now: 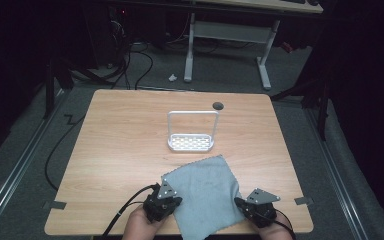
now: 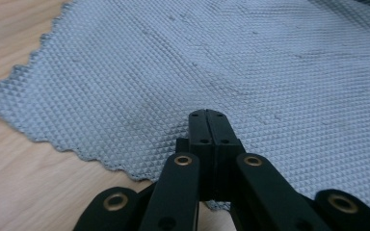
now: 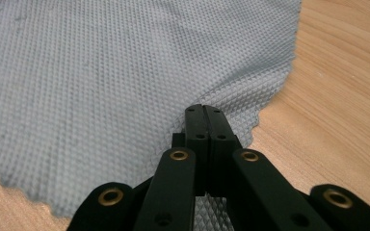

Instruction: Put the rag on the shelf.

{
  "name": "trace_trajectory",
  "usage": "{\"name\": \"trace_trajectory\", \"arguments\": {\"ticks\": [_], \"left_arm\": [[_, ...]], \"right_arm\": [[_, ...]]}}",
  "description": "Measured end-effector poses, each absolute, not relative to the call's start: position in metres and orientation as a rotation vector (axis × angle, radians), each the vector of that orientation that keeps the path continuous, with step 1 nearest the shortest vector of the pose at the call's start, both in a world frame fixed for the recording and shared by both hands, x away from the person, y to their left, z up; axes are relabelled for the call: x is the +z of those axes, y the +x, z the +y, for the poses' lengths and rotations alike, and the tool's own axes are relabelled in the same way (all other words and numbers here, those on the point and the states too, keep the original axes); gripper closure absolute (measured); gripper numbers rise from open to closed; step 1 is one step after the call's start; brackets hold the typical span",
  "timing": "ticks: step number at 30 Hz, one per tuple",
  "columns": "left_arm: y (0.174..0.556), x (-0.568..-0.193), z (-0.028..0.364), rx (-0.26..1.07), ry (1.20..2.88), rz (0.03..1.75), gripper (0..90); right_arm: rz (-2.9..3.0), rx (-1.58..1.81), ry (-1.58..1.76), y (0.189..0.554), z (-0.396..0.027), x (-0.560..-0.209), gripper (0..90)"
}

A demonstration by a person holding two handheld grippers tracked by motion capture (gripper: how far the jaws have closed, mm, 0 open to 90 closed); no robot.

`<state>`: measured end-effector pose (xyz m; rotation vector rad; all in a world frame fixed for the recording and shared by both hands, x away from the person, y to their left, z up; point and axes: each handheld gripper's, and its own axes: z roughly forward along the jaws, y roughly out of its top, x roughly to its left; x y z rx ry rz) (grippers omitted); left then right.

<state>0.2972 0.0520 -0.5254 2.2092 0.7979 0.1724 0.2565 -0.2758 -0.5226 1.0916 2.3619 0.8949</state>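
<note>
A grey waffle-weave cloth (image 1: 205,192) lies spread near the front edge of the wooden table (image 1: 120,150). My left gripper (image 1: 175,202) sits at the cloth's left edge, jaws pressed together on the cloth (image 2: 231,62) with its zigzag hem running under them. At the cloth's right edge is my right gripper (image 1: 240,203), also shut, and the cloth (image 3: 101,82) rises in a small ridge at its tips (image 3: 205,111). The left gripper's tips (image 2: 206,114) show no gap.
A white perforated tray with a tall wire handle (image 1: 191,143) stands just beyond the cloth's far corner. A dark round hole (image 1: 218,105) is in the tabletop behind it. A white desk frame (image 1: 190,55) and cables lie on the floor beyond.
</note>
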Motion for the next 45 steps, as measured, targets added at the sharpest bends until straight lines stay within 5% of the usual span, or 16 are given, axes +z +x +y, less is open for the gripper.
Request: {"name": "trace_trajectory", "arguments": {"ticks": [15,19,26,41,45], "left_arm": [[0.337,-0.526,0.088,0.259,2.159,0.928,89.6],[0.351,-0.521,0.089,0.257,2.108,0.969,81.0],[0.359,-0.525,0.082,0.276,2.152,0.969,79.9],[0.330,-0.526,0.104,0.210,2.160,0.922,80.8],[0.341,-0.522,0.113,0.280,2.095,0.987,73.5]], "right_arm": [[2.366,0.906,1.024,0.255,-0.257,-0.512,88.1],[2.281,0.923,1.084,0.302,-0.252,-0.500,88.2],[2.311,0.823,1.207,0.357,-0.249,-0.518,88.8],[2.359,0.939,1.120,0.290,-0.250,-0.524,89.9],[2.339,0.963,1.111,0.288,-0.250,-0.524,88.3]]}}
